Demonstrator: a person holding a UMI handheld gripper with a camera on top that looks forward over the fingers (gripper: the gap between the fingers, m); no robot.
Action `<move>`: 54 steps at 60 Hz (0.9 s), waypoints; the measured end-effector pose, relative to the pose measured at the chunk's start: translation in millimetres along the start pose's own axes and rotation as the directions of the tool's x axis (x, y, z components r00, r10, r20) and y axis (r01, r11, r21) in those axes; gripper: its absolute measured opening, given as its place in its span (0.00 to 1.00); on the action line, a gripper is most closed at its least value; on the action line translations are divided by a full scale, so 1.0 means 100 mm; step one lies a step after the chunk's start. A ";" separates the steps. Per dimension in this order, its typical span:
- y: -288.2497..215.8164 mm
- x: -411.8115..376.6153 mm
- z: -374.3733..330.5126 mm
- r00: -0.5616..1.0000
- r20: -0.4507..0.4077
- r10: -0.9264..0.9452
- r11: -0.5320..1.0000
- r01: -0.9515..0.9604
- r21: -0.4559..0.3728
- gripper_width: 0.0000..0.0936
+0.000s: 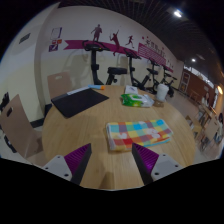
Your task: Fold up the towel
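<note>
A folded towel (138,131) with coloured checks in yellow, green, red and blue lies on the wooden table (85,130), just ahead of my fingers and a little to the right. My gripper (112,165) is open and empty above the table's near part, with bare wood between its purple pads (78,162). The right pad (146,160) sits just short of the towel's near edge.
A black flat board (77,101) lies on the table's far left. Green and white items (137,97) and a white cup (162,92) stand at the far end. Chairs (20,120) stand at the left. Exercise bikes line the back wall.
</note>
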State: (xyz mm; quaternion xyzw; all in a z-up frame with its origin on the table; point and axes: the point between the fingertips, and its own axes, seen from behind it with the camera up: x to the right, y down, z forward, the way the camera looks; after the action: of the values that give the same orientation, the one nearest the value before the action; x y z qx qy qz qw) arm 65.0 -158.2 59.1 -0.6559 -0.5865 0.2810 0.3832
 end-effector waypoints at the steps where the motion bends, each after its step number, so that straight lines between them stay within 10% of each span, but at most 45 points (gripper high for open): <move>1: -0.01 0.00 0.08 1.000 0.005 -0.006 1.000 0.006 0.002 0.92; 20: 0.00 0.00 1.17 0.999 0.049 -0.023 0.999 0.024 -0.034 0.86; 29: 0.02 0.21 1.25 0.998 -0.034 -0.054 0.996 0.052 -0.070 0.07; 54: -0.86 0.69 0.81 0.965 0.066 0.253 0.964 -0.246 -0.097 0.03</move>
State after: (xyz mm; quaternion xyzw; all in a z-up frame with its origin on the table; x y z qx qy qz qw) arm -38.3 -74.4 91.5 -0.7294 -0.5254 0.3263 0.2923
